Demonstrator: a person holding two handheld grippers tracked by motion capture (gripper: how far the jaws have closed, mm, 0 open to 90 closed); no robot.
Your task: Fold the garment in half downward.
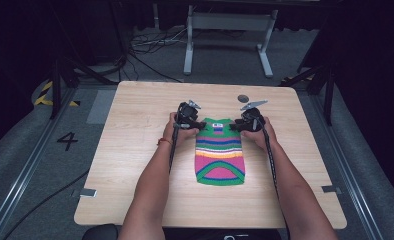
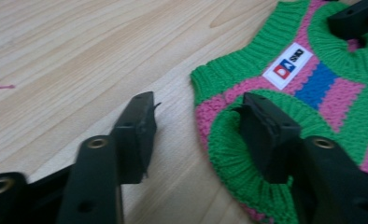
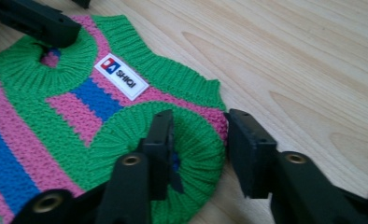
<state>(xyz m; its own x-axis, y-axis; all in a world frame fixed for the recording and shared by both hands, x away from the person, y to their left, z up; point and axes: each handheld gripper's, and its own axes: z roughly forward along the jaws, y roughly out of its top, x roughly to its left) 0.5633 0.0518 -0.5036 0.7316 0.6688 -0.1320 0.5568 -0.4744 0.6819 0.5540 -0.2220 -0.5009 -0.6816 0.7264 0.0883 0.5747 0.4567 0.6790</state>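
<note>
While one striped sweater (image 1: 220, 157) lay flat on the table (image 1: 135, 150), two grippers, left (image 1: 194, 121) and right (image 1: 239, 125), straddled its twelve-o'clock armholes, jaws part-open, not yet pinching.

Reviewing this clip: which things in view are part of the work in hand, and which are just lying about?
In the job:
striped knit vest
left claw, astride one armhole edge
right claw, astride the other armhole edge

Lying about:
small dark disc on the table
white label is part of the vest
</note>
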